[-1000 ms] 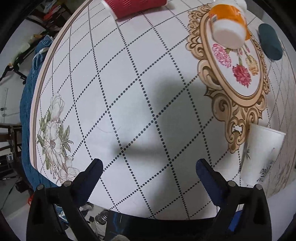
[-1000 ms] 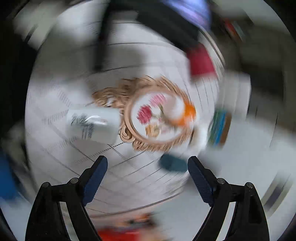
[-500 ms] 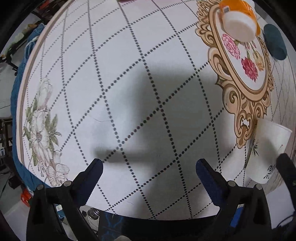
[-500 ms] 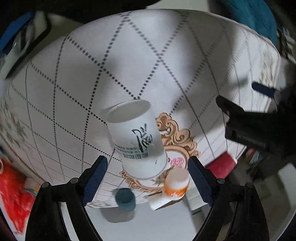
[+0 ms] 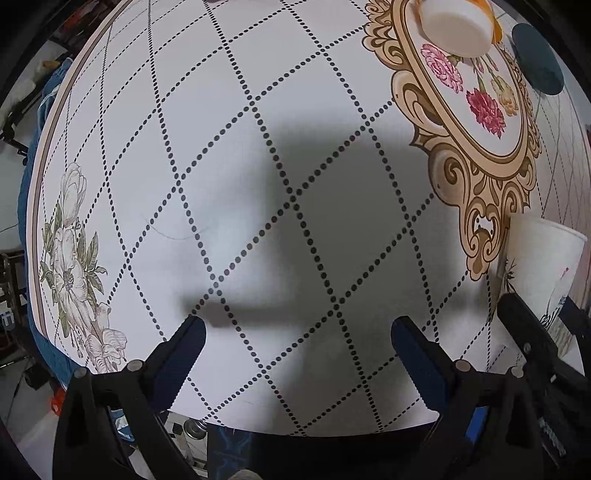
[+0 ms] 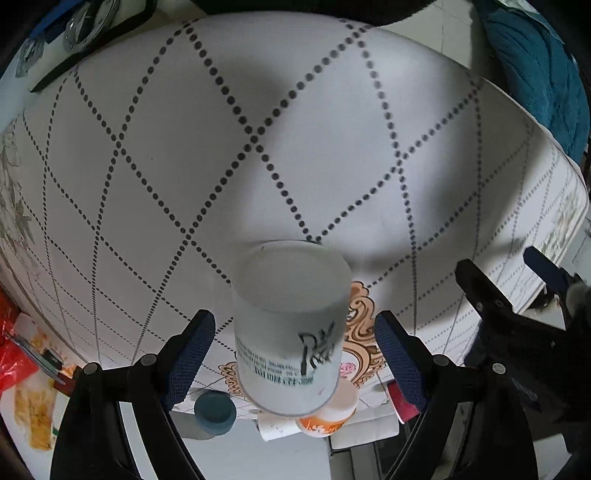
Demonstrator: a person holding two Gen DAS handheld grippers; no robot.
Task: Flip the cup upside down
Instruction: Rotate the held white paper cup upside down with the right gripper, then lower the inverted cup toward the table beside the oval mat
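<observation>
The left claw (image 5: 297, 345) hangs released over bare patterned bench (image 5: 229, 155), its fingers spread wide with nothing between them. It seems parked there to stay out of the way, since nothing near it needs holding. Its shadow falls on the cloth beneath.

Further right in the left view, the white cup (image 5: 541, 266) stands at the bench's near right part, just below the gold scroll of the oval medallion (image 5: 476, 122). An orange pot (image 5: 456, 27) with a white base sits at the medallion's far end, and a dark teal lid (image 5: 537, 59) lies just beyond it.

At the far right the right claw (image 6: 295, 338) has come around the cup (image 6: 290, 332). In its own view the cup fills the gap between the spread fingers, which flank its wall on both sides but do not appear to touch it, so the claw reads as released and poised to close. It straddles the mid-wall, probably so a wrist roll can turn the cup over. The cup seems to show a closed end uppermost, though whether that is base or mouth I cannot tell for sure. Paper walls crush easily, so a light squeeze is called for.
</observation>
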